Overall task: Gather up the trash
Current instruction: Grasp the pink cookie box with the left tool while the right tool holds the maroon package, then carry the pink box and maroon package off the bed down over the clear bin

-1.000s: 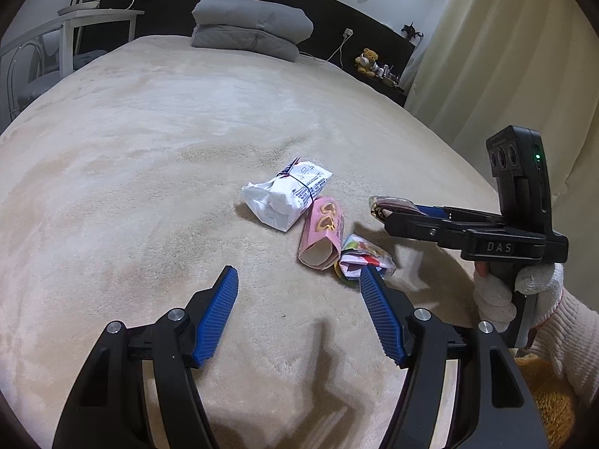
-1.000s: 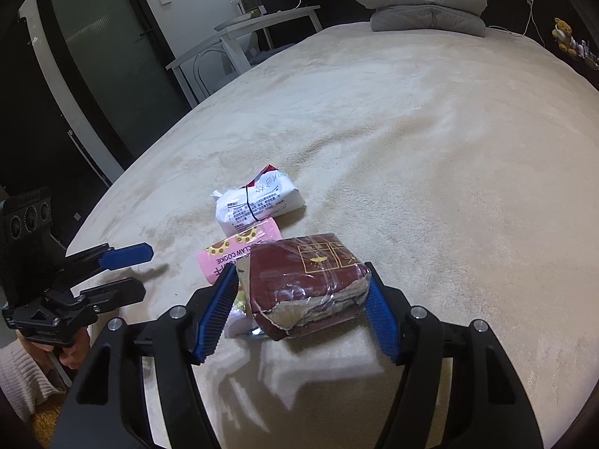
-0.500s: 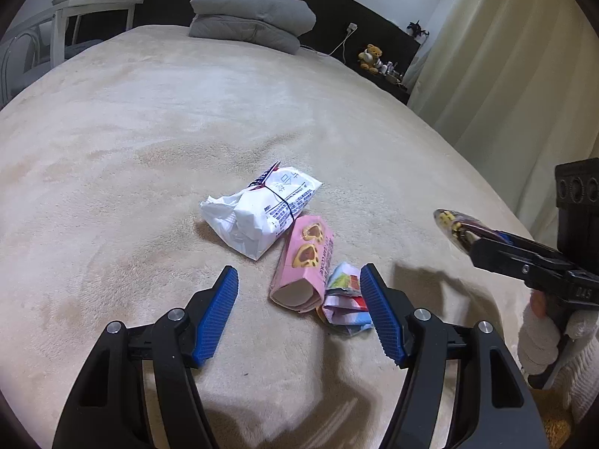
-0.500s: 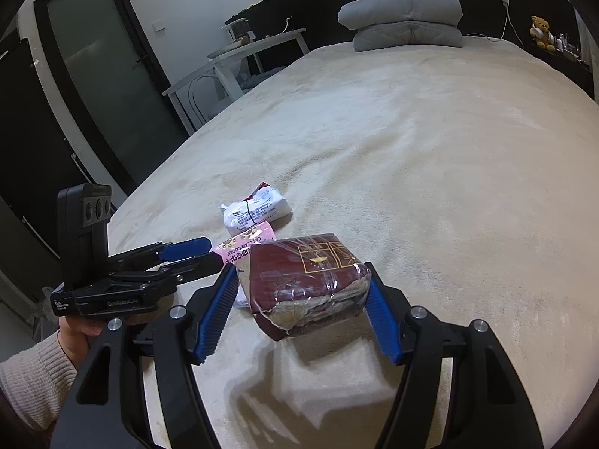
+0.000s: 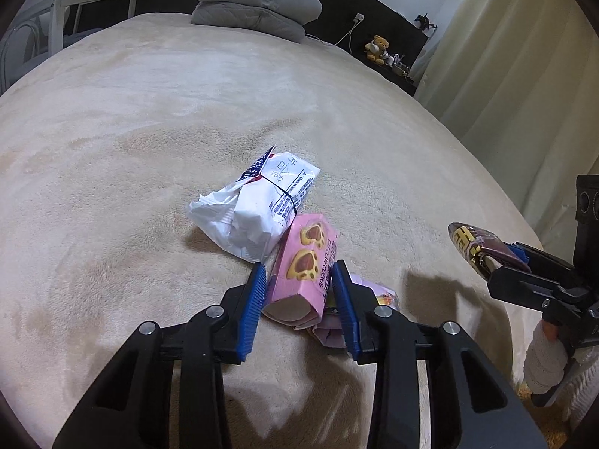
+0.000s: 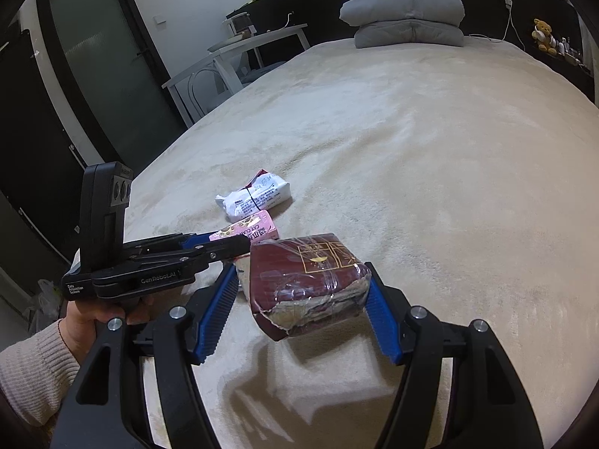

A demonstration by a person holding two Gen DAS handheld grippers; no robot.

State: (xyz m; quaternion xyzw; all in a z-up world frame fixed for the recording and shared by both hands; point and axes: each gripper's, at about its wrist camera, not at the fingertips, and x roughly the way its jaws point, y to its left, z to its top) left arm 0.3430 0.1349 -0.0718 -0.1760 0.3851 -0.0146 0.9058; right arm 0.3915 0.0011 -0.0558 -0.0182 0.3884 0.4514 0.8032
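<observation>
a: left wrist view first. left gripper [image 5: 299,299] is clamped tight on the pink cookie box [image 5: 305,267], one blue pad on each long side near its open end, low at about 6 o'clock on the cream bed cover [image 5: 149,149].

b: how will it handle?

a: my guess is light, thin card, probably empty, so it will crush if squeezed hard. the long sides near the end are a fair place to hold. the white wrapper [image 5: 258,209] touches the box at its 11 o'clock; it looks like soft, crinkly film, slippery, best pinched at the bunched end. a small colourful wrapper [image 5: 382,293] lies partly under the box at 4 o'clock, flat and flimsy.

b: count?

a: one box, one white wrapper, one small wrapper on the bed, and one maroon packet [image 5: 475,243] carried at 3 o'clock.

b: right wrist view?

a: right gripper [image 6: 299,299] holds the maroon packet [image 6: 310,280] at a middling width, pads on both ends, off the cover. its film is torn along the near edge, so i'd expect it to be soft, light and a bit slick. at 10 o'clock the left gripper [image 6: 239,245] reaches to the pink cookie box [image 6: 254,226], with the white wrapper [image 6: 254,198] just beyond. one grey pillow stack [image 6: 408,18] sits at 1 o'clock.
</observation>
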